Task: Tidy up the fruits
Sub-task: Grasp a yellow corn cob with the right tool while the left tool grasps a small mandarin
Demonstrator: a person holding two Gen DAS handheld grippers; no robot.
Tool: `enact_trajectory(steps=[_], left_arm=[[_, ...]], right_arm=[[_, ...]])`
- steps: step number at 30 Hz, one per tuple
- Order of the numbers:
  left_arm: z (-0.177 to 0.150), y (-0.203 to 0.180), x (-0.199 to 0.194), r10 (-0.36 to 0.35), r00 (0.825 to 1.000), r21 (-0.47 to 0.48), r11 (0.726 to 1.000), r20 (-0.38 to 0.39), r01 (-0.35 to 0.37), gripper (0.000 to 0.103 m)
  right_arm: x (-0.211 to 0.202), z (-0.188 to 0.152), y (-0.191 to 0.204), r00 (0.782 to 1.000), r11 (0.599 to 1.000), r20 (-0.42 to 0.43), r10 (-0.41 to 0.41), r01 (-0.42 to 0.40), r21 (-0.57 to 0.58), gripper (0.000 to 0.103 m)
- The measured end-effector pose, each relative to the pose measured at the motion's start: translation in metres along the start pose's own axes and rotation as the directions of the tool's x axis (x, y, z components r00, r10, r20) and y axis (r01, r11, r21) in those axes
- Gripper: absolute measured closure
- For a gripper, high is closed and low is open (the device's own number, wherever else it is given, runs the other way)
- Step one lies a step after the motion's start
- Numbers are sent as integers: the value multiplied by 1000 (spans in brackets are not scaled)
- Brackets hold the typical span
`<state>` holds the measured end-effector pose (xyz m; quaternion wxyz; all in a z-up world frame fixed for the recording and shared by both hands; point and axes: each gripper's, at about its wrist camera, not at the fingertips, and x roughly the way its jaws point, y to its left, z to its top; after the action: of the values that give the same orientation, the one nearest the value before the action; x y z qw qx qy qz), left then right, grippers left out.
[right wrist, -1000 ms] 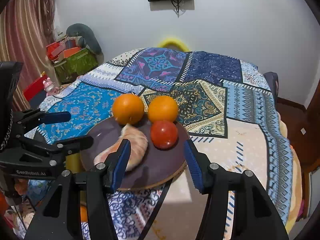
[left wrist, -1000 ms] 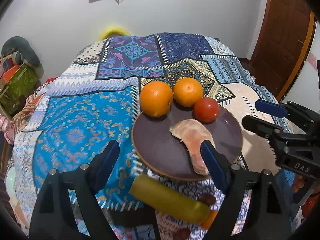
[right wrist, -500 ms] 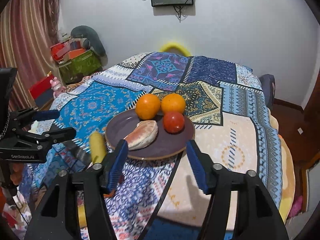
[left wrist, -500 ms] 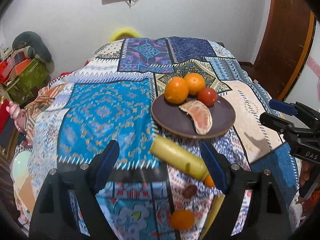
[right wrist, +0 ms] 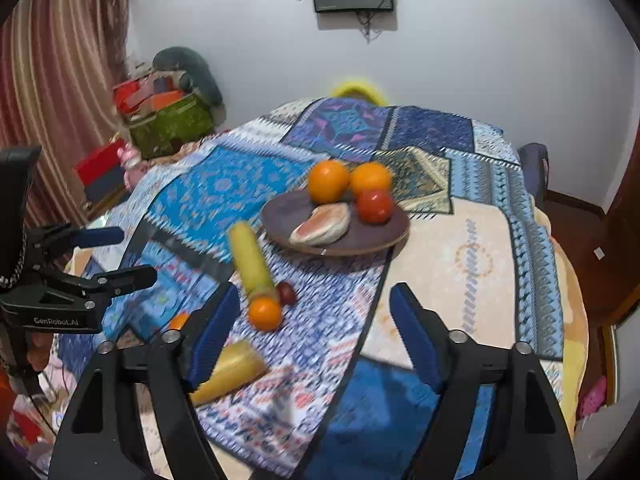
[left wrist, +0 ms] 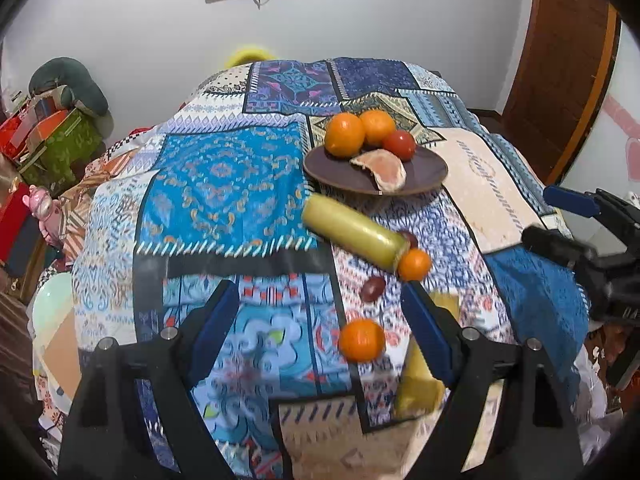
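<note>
Left wrist view: the left gripper point(left wrist: 318, 332) hangs above the near part of the patchwork cloth point(left wrist: 224, 184), fingers wide apart with nothing between them. The dark plate point(left wrist: 430, 170) sits far and slightly right, carrying two oranges point(left wrist: 344, 135), a tomato point(left wrist: 399, 145) and a peeled pinkish wedge point(left wrist: 385, 169). Off the plate, a long yellow-green fruit point(left wrist: 352, 236) lies diagonally just in front of it, a small orange point(left wrist: 415, 265) touching its near end. A dark plum-like fruit point(left wrist: 373, 288) lies close by, and another small orange point(left wrist: 362, 340) sits nearest. This view alone shows that nearest orange whole, and a yellow fruit point(left wrist: 418, 384) partly behind the right finger. The right gripper point(left wrist: 560, 220) reaches in from the right edge, jaws parted.

Right wrist view: the right gripper point(right wrist: 314, 334) is also spread and empty over the cloth's near end. Only here does the yellow fruit point(right wrist: 232, 368) show as a tapered piece lying free, and the striped curtain point(right wrist: 60, 80) appears at left. The left gripper point(right wrist: 120, 254) pokes in from the left, open. This picture is blurred.

Against half a second ago, both grippers have pulled back toward the near edge: the plate now looks smaller and farther, and more loose fruit has come into sight.
</note>
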<state>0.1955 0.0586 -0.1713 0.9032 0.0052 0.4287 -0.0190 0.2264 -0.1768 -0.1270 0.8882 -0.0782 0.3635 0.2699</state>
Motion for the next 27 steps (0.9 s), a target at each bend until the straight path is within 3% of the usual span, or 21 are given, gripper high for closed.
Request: enact_trajectory(steps=[8, 13, 16, 20, 25, 27], left_arm=[[-29, 18, -14, 13, 1000, -36, 999, -4, -13, 20], [-43, 33, -16, 10, 1000, -78, 997, -18, -11, 20], [-48, 38, -14, 6, 1000, -96, 995, -27, -8, 20], [-53, 36, -11, 0, 999, -97, 995, -38, -4, 20], [-52, 29, -4, -8, 999, -81, 997, -51, 4, 20], [-50, 25, -2, -18, 998, -76, 997, -53, 14, 20]], right_arm=[[26, -28, 46, 991, 997, -121, 52, -58, -48, 19], [50, -42, 72, 972, 992, -212, 100, -114, -54, 19], [64, -48, 84, 962, 992, -260, 83, -106, -72, 19], [79, -55, 89, 954, 996, -296, 51, -72, -61, 7], [84, -58, 81, 943, 992, -317, 100, -117, -36, 13], [79, -59, 75, 944, 991, -314, 104, -125, -47, 22]])
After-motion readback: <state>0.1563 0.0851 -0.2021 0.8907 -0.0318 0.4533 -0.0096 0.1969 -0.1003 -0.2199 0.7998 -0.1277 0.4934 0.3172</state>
